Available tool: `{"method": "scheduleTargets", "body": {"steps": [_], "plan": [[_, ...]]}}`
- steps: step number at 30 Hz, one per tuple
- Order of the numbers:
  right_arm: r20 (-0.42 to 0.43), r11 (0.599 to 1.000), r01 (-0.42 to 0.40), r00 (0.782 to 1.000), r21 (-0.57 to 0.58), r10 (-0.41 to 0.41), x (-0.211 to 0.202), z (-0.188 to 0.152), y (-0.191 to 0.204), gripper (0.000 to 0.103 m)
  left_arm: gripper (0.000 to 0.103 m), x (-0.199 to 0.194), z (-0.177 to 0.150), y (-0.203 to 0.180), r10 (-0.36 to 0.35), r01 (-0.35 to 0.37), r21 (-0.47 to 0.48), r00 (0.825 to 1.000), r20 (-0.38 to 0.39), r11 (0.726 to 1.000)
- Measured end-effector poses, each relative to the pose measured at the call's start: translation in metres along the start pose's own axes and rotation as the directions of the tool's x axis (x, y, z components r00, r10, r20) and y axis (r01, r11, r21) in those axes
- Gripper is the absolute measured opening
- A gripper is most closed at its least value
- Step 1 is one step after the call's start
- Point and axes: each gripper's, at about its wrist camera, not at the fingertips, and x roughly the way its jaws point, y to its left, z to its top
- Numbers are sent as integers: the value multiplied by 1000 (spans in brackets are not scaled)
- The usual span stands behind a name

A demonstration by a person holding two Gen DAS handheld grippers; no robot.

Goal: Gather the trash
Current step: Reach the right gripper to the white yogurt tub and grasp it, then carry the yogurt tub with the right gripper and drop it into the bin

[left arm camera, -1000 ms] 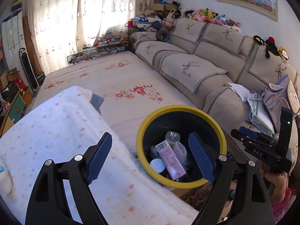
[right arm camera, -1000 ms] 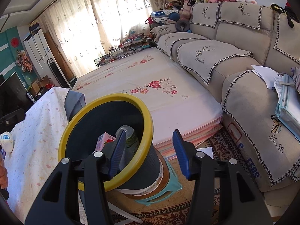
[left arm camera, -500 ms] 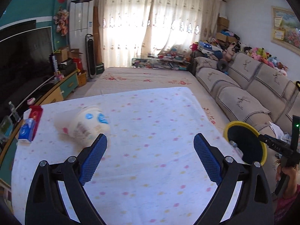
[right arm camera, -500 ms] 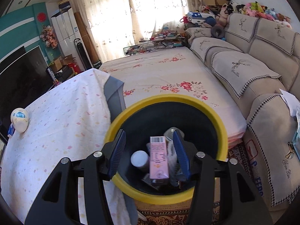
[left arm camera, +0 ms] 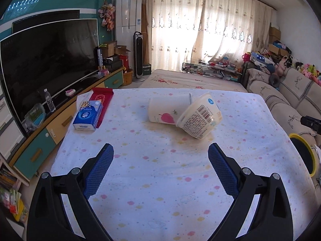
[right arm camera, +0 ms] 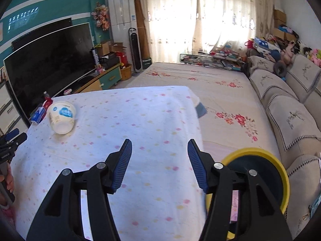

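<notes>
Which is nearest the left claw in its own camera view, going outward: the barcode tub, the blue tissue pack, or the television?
1. Barcode tub: tipped on the tablecloth, ahead and slightly right of the left claw.
2. Blue tissue pack: left edge of the table, slightly farther away.
3. Television: beyond the table, far left.

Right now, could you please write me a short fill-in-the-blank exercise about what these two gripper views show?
1. The white plastic tub with a barcode leans against a white paper cup printed with a pink ____.
2. The black waste bin has a ____ rim.
3. The blue tissue pack lies partly on a ____ packet.
4. Between the left gripper pads lies ____.

Missing: heart; yellow; red; nothing
</notes>
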Motion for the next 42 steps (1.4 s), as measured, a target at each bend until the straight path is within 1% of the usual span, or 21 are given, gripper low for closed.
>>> {"method": "scheduleTargets", "body": {"steps": [3,6,8,9,11,13,16,18,19,20,23,27,30,31,32,36,42], "plan": [[-30,992,-95,995,-79,93,19,12,46,55,94,5,-3,13,-10,10,-38,1000,-14,999],[-54,971,-174,984,-164,167,37,18,89,56,94,8,-6,16,15,-16,-43,999,-30,999],[-73,953,-216,976,-211,205,51,23,115,60,94,9,-7,21,21,-23,-51,999,-35,998],[-89,944,-242,970,-222,228,57,25,124,60,94,6,-6,16,24,-26,-57,999,-35,998],[-108,926,-297,954,-235,279,69,30,141,60,94,6,-6,19,32,-33,-61,999,-30,998],[-123,915,-323,945,-242,302,82,35,154,62,94,5,-6,20,51,-52,-55,998,-22,997],[-139,899,-370,928,-235,346,93,42,165,71,94,3,-6,21,52,-53,-59,998,-19,997],[-142,893,-376,926,-249,350,101,44,173,77,94,3,-5,21,51,-52,-67,999,-19,996],[-146,888,-381,924,-256,355,105,46,177,82,94,3,-5,21,50,-51,-69,999,-20,996],[-151,885,-386,922,-261,358,109,47,181,84,94,3,-6,21,49,-51,-70,999,-22,996],[-169,886,-371,927,-279,335,123,53,188,84,94,4,-6,21,48,-50,-71,999,-22,996],[-209,879,-390,916,-274,342,142,54,195,84,94,5,-7,21,47,-48,-71,999,-24,996],[-226,873,-415,904,-255,364,150,53,198,84,94,6,-8,20,43,-45,-71,999,-30,996],[-224,874,-414,904,-253,364,151,52,199,81,94,7,-8,19,42,-44,-70,999,-31,997],[-222,875,-410,906,-258,359,152,52,201,77,94,8,-8,19,41,-43,-67,999,-32,997],[-227,877,-402,909,-262,348,147,51,202,76,94,7,-9,16,42,-44,-63,999,-32,997],[-186,874,-411,909,-261,372,110,46,185,76,94,5,-9,13,43,-45,-62,999,-31,997]]}}
